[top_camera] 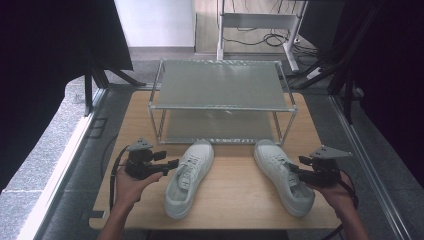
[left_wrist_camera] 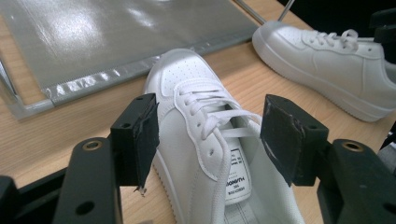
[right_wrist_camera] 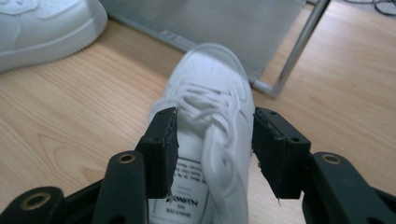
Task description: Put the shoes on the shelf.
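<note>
Lying on the pale wooden counter (top_camera: pixel 235 200), two white low-top sneakers point their rounded toes toward a wire-framed shelf rack (top_camera: pixel 222 102) at the far side. The left sneaker (top_camera: pixel 189 177) runs with its long axis tilted, toe up and slightly right, heel nearer the person; the right sneaker (top_camera: pixel 283 175) tilts the other way, toe up and left, so the toes lie closer together than the heels. Both have smooth leather-like uppers, perforated toe caps, flat white laces and thick rubber soles. The rack has thin metal tubes and two flat grey mesh-like shelves with a dull sheen. The left gripper (top_camera: pixel 172 163) hovers at the left sneaker's outer side, and in the left gripper view its black fingers (left_wrist_camera: pixel 140 135) stand open, straddling the laces without pressing. The right gripper (top_camera: pixel 295 169) sits over the right sneaker's opening; its fingers (right_wrist_camera: pixel 163 144) are open on either side of the tongue, clear of the shoe.
</note>
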`<state>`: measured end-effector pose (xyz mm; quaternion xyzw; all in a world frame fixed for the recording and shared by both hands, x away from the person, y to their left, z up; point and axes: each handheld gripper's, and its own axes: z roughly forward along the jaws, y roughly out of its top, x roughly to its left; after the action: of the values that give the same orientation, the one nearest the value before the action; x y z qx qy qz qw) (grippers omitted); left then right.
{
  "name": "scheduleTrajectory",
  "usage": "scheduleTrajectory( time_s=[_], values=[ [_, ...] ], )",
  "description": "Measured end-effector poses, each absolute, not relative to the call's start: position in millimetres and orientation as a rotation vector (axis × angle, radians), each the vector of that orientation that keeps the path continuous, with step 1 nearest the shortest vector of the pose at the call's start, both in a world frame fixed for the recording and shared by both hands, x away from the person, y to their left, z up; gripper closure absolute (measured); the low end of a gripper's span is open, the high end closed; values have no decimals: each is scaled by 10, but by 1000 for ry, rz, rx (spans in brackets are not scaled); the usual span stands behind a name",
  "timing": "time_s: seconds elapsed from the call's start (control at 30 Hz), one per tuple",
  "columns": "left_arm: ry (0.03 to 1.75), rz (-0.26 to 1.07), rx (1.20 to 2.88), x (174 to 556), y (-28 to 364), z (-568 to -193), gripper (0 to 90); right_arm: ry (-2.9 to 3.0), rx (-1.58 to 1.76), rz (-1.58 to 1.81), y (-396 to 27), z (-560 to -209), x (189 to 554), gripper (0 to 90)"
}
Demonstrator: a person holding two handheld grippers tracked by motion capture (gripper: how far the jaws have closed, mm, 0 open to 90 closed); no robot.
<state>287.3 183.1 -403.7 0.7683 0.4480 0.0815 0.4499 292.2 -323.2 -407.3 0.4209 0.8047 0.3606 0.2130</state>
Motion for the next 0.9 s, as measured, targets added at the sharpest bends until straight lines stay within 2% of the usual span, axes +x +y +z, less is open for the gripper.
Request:
scheduleTrajectory(
  time_s=[0.9],
  values=[
    [1206, 248, 2125, 2960, 1551, -4370, 438, 2292, 1223, 872, -3300, -4297, 2985, 498]
  ],
)
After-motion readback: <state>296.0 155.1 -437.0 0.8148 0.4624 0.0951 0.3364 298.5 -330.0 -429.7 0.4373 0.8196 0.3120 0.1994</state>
